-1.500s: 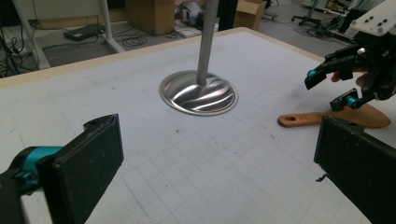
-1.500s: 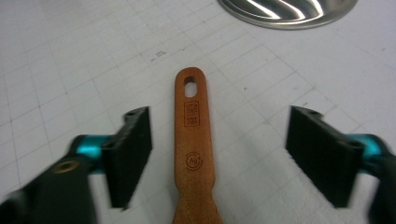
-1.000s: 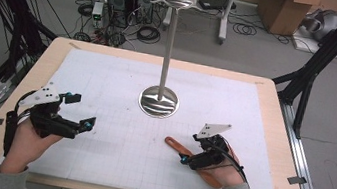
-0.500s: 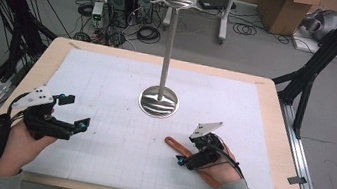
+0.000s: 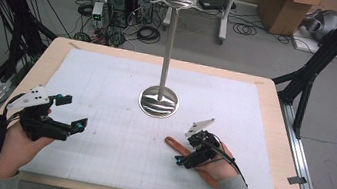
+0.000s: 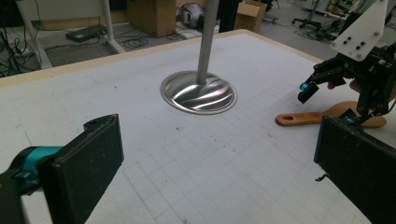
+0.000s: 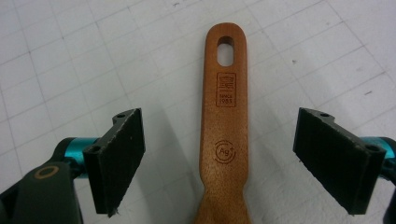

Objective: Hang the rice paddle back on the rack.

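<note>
Your right claw (image 7: pixel 219 163) hangs over a wooden spoon handle (image 7: pixel 224 135), its two black jaws spread wide apart, one at about eight o'clock and the other at about four o'clock. The handle lies flat between them, touching neither pad, and runs from six o'clock up toward twelve. Its rounded end at twelve o'clock carries an oval hanging hole (image 7: pixel 225 50). Below the hole you see a small square stamped mark (image 7: pixel 226 89), and lower still a round "Ag+" stamp (image 7: pixel 224 150). The handle widens slightly at the bottom edge. Under it all is the white gridded mat (image 7: pixel 70 60) on the desk, lightly speckled.
</note>
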`<state>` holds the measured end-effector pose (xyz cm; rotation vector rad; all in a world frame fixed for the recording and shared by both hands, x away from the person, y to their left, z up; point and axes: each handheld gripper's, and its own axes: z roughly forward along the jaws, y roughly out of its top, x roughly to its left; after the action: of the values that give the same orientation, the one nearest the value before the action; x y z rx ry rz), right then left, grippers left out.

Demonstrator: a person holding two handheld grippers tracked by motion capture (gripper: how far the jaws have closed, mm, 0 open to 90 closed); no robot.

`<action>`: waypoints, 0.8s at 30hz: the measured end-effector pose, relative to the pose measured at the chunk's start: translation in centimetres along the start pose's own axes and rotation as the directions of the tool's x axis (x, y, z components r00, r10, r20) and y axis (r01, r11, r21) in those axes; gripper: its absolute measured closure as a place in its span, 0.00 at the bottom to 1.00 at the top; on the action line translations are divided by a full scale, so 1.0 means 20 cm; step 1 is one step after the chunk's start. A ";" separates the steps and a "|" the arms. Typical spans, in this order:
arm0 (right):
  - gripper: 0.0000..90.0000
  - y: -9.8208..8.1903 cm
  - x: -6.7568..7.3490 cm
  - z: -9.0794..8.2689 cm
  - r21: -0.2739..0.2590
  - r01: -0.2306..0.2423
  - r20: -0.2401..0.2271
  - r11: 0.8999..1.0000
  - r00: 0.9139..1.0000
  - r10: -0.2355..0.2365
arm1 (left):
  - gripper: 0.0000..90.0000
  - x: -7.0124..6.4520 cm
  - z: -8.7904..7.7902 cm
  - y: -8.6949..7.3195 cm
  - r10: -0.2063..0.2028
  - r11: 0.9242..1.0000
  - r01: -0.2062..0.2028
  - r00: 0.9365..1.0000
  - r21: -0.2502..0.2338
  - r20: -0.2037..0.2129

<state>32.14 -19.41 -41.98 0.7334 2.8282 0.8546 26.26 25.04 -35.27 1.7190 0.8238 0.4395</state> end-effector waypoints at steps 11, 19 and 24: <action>0.36 0.04 -0.01 0.00 0.082 0.000 0.016 0.997 1.000 -0.001 | 0.02 0.01 -0.03 -0.01 -0.001 1.000 0.001 1.000 0.001 -0.006; 0.45 0.06 0.01 0.01 0.146 0.011 0.037 0.989 0.999 -0.016 | 0.02 0.01 -0.04 -0.01 -0.007 1.000 0.007 1.000 -0.004 -0.010; 0.48 0.06 0.02 0.01 0.174 0.027 0.047 0.984 0.998 -0.035 | 0.02 0.01 -0.04 -0.01 -0.009 1.000 0.009 1.000 -0.005 -0.011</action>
<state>32.39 -18.26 -41.46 0.7178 2.8874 0.5827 25.86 25.73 -35.25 1.7095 0.8372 0.4451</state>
